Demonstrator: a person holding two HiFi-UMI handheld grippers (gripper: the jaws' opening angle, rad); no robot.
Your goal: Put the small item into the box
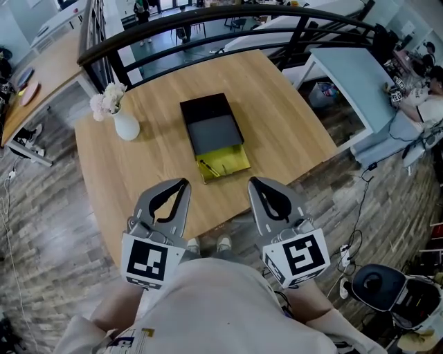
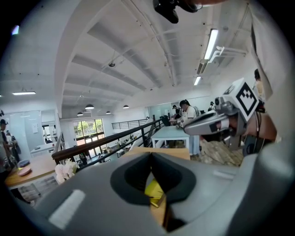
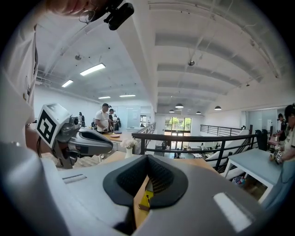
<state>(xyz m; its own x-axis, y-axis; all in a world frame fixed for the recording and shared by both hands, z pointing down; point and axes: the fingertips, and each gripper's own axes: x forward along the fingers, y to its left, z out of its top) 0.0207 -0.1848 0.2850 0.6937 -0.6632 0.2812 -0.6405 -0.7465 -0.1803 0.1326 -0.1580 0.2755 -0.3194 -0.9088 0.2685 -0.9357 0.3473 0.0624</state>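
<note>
Yellow lining marked the pulled-out tray (image 1: 234,159) at the near end of the black box (image 1: 211,128), and the small item (image 1: 209,168), slender and dark with a gold tint, lay flat on that lining toward its left side. The box sat about mid-surface on the pale wooden surface (image 1: 284,124), long axis running away from the person.

Both grippers hung short of the surface's near edge, close to the person's body and well apart from the item. Left gripper (image 1: 184,184) pointed toward the tray from the near left, right gripper (image 1: 253,182) from the near right, with the tray between and beyond their tips.

Left gripper view: fingers (image 2: 92,193) brought together at the tips, nothing between them; the yellow tray showed through the gap framed by the black pads. Right gripper view: fingers (image 3: 221,193) likewise together and empty, with the same yellow patch seen through the pad opening.

White vase (image 1: 126,126) with pale flowers (image 1: 107,100) stood at the surface's far left, well clear of the box. Dark railing (image 1: 208,21) ran beyond the far edge.
</note>
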